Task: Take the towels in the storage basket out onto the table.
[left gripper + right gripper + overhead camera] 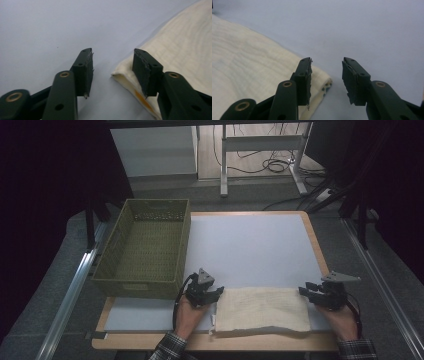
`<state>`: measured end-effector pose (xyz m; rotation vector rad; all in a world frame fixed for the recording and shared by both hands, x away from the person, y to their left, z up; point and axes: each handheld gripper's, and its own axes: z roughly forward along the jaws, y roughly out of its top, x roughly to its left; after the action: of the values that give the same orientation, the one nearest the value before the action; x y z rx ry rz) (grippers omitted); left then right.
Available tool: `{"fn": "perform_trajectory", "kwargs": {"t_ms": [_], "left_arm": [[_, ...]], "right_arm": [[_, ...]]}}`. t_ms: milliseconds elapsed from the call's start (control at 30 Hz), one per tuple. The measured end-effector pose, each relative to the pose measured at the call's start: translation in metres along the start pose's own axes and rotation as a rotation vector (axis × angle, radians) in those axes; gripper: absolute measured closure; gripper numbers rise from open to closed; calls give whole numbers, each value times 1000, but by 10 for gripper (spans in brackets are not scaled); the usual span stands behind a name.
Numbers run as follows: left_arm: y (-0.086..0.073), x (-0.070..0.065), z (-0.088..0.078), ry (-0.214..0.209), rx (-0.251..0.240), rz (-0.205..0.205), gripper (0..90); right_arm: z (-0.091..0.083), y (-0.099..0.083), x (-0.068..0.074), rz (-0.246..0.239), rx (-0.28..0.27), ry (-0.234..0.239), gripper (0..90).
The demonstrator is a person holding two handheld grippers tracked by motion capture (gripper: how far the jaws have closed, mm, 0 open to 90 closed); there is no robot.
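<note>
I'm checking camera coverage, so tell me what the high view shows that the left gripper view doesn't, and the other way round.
The high view takes in the green basket, the right gripper at the cloth's right end, and both hands. The left gripper view adds an orange mark in the cloth's fold at its corner. Both show the left gripper with open jaws, the folded cream cloth and the white table surface.

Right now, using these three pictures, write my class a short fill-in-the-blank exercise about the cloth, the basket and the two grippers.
1. The folded cloth lies between the two ____.
2. The green basket stands at the table's ____ side in the high view.
3. The left gripper and right gripper both have ____ jaws.
4. Inside, the basket is ____.

Missing words: grippers; left; open; empty
</note>
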<state>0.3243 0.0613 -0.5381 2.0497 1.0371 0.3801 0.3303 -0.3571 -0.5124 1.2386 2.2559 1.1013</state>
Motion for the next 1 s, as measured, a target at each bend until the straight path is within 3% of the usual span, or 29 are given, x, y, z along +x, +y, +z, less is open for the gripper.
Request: {"fn": "perform_trajectory", "kwargs": {"t_ms": [133,200,300,367,467,633,733,1000], "left_arm": [[-1,-1,5,-8,21,20,521],[-1,-2,5,-15,23,28,596],[-1,-6,5,-64,27,41,778],[0,-6,5,-79,28,40,850],[2,-2,4,-95,16,30,869],[15,3,-1,-57,-41,34,866],[26,6,-1,-14,-63,46,863],[41,15,6,53,-72,49,858]], "right_arm": [[7,-6,0,-12,36,-6,613],[6,-9,4,-31,21,-19,673],[5,-9,4,-16,38,35,848],[5,-8,6,-23,47,32,864],[4,-2,10,-57,57,5,868],[2,17,6,-79,22,-25,867],[5,32,1,-106,8,-41,867],[30,63,-16,-124,3,-73,866]]}}
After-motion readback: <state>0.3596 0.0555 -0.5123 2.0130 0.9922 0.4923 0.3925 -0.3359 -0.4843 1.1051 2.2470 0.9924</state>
